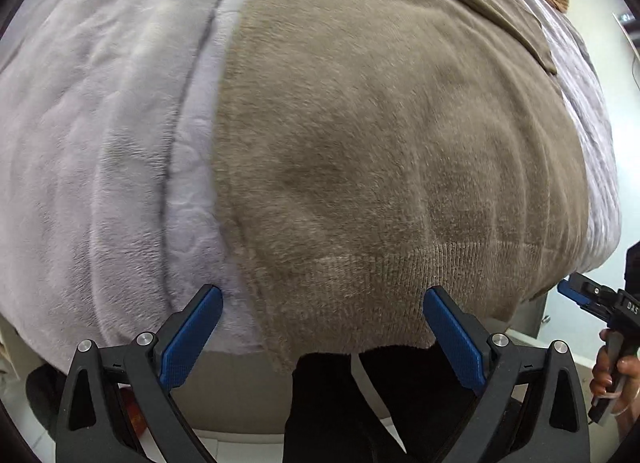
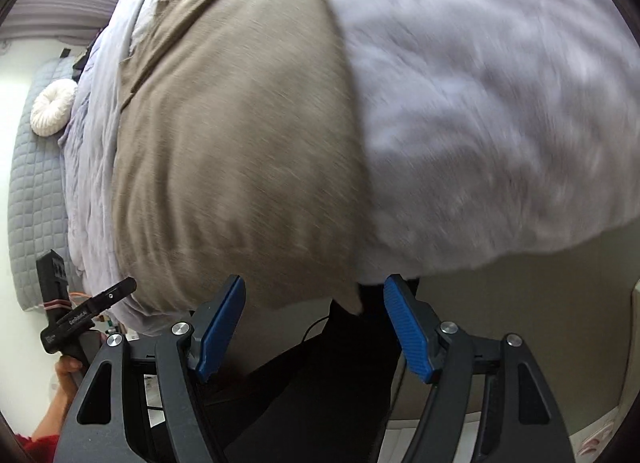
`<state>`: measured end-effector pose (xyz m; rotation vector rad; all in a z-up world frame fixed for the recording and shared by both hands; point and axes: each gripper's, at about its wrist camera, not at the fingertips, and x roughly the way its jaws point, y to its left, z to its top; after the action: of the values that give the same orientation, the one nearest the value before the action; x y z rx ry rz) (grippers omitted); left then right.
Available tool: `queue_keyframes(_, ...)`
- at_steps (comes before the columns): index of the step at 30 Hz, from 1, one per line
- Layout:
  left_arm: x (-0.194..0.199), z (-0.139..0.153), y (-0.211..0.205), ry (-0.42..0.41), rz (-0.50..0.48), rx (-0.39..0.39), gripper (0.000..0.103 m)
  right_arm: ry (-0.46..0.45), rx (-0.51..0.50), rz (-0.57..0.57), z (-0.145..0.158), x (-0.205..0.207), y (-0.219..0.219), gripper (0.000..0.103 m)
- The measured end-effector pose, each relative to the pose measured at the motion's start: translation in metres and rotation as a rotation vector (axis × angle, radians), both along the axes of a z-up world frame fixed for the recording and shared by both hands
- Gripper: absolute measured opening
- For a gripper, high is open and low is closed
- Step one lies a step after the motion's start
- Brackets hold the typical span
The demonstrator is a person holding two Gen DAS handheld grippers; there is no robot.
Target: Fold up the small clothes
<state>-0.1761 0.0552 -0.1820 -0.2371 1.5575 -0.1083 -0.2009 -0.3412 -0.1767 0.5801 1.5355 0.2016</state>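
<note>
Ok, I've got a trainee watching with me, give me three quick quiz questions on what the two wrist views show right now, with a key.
1. True or false: the left gripper is clamped on the brown garment.
2. What lies under the garment? A) a bare wooden table B) a pale fluffy blanket C) a tiled floor
3. Fill in: the right gripper has its jaws ____ over the garment's near corner.

Key
1. False: its jaws stand open above the ribbed hem.
2. B
3. open, with nothing gripped.
</note>
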Motion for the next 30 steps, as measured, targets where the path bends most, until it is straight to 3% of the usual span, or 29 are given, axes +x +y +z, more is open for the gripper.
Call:
queue_keyframes(13,0.020,-0.004,-0.021,-0.019,-0.047,0.023,0.099,0.000,0.120,-0.076,-0.039,0.009,0.002,0.073)
queue_keyframes(14,0.020,-0.003,-0.021,-0.027,-0.046,0.018,0.085,0.005,0.136,-0.084,-0.040,0.009,0.002,0.064)
queue_keyframes(15,0.013,0.003,-0.016,-0.032,-0.049,0.011,0.064,0.017,0.166,-0.094,-0.042,0.008,0.002,0.045)
queue_keyframes(16,0.012,0.004,-0.014,-0.034,-0.054,-0.009,0.054,0.029,0.190,-0.099,-0.043,0.007,0.001,0.033)
queue_keyframes(17,0.008,0.007,-0.010,-0.037,-0.053,-0.031,0.035,0.045,0.214,-0.094,-0.043,0.006,0.002,0.013)
queue_keyframes(18,0.008,0.011,-0.006,-0.039,-0.051,-0.060,0.017,0.039,0.234,-0.076,-0.039,0.006,0.005,0.012)
queue_keyframes(19,0.009,0.015,-0.002,-0.037,-0.047,-0.096,0.013,0.025,0.254,-0.062,-0.035,0.005,0.007,0.011)
queue_keyframes(24,0.021,0.050,0.020,-0.096,0.023,-0.289,0.013,-0.066,0.479,-0.101,0.006,0.017,0.007,0.010)
queue_keyframes(30,0.077,0.074,0.033,-0.196,0.078,-0.320,0.013,-0.186,0.591,-0.189,0.036,0.078,-0.001,0.010)
